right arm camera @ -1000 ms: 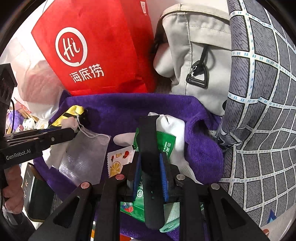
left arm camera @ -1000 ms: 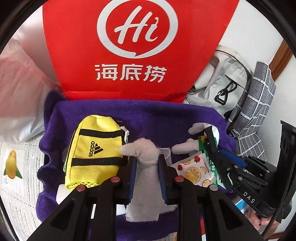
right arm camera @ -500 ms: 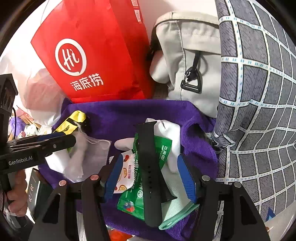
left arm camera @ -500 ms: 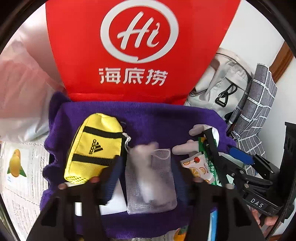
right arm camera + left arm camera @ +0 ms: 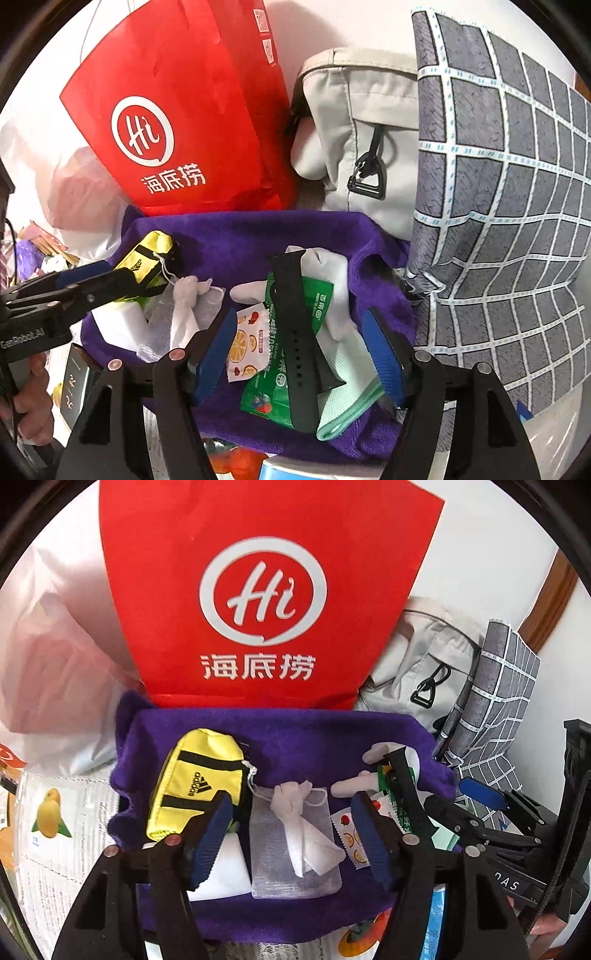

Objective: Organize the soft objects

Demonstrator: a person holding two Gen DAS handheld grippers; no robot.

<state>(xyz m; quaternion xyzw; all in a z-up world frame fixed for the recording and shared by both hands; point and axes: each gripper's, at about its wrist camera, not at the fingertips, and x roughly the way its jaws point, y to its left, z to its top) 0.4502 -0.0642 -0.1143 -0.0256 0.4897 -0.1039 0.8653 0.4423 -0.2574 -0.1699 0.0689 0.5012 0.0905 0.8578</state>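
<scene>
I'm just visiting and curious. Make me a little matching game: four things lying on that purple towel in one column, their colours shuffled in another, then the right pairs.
Things:
1. pouch
2. strap
3. mesh bag
4. tall sachet

Colours:
A. green
B. yellow with black stripes
C. see-through white
D. black

Pairs: 1-B, 2-D, 3-C, 4-A

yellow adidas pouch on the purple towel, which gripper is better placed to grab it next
Left. The small yellow fabric adidas pouch lies right beside the left gripper, whose jaws are opening with nothing gripped; the right gripper sits over the black strap.
</scene>
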